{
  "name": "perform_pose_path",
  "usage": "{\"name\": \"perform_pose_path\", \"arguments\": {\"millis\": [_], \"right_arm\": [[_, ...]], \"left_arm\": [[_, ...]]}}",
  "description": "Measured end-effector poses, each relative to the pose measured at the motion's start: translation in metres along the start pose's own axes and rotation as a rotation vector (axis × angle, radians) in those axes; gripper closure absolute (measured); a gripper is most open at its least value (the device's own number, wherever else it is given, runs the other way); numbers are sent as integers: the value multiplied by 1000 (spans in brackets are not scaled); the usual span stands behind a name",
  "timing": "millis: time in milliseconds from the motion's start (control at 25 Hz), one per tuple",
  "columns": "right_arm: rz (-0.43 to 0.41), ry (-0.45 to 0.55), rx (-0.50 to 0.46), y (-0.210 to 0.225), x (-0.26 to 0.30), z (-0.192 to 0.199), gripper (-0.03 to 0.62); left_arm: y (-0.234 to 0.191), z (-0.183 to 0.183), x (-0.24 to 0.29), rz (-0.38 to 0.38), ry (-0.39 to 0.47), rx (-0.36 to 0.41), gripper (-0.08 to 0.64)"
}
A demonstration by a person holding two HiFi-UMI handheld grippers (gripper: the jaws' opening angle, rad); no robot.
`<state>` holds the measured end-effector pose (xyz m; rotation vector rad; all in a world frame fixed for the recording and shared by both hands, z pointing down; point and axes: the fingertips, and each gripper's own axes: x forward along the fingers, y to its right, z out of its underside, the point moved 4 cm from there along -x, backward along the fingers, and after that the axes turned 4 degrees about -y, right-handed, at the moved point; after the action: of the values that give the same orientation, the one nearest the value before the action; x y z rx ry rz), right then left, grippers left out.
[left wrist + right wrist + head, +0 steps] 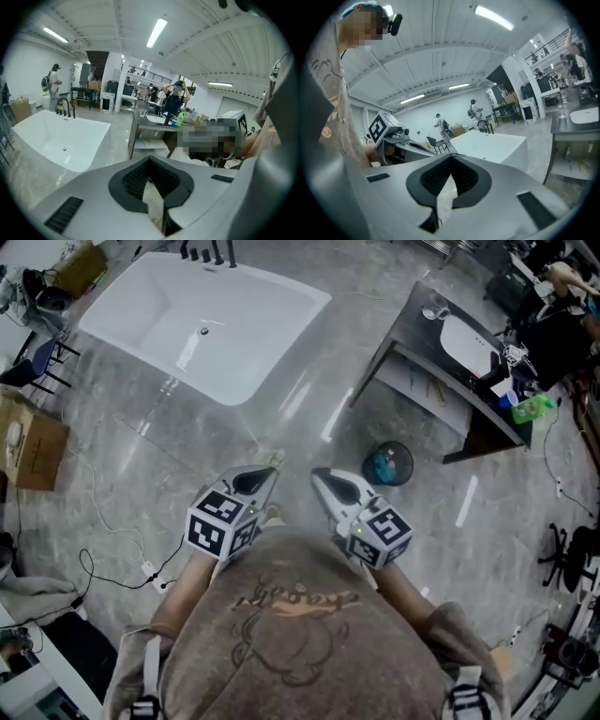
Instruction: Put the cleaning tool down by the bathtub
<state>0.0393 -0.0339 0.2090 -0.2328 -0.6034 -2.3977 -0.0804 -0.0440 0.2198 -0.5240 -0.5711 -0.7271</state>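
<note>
- The left gripper (270,465) and right gripper (320,476) are held at lower centre, jaws closed on nothing.
- The cleaning tool is probably the dark round thing (388,465) at centre right on the floor.
- It needs picking up first, then setting down by the bathtub (225,390) at upper left.

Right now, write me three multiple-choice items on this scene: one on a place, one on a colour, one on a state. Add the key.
1. In the head view the bathtub lies:
A. left of the dark table
B. right of it
C. under it

2. The bathtub is:
A. black
B. white
C. green

3. The left tongs are:
A. wide open
B. shut on a brush
C. shut and empty

Key:
1 A, the bathtub fills the upper left and the dark table stands upper right.
2 B, its whole shell is white.
3 C, they meet with nothing between them.
</note>
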Motion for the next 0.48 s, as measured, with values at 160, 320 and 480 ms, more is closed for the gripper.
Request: {"name": "perform_pose_path", "arguments": {"millis": [160, 320, 480], "right_arm": [[-5, 44, -62, -12, -7, -13, 594], [-7, 77, -123, -21, -10, -21, 594], [-25, 128, -140, -26, -9, -23, 594]], "left_arm": [[7, -13, -19, 4, 126, 60, 557], [9, -19, -22, 9, 226, 71, 557], [13, -22, -27, -11, 313, 101, 557]]}}
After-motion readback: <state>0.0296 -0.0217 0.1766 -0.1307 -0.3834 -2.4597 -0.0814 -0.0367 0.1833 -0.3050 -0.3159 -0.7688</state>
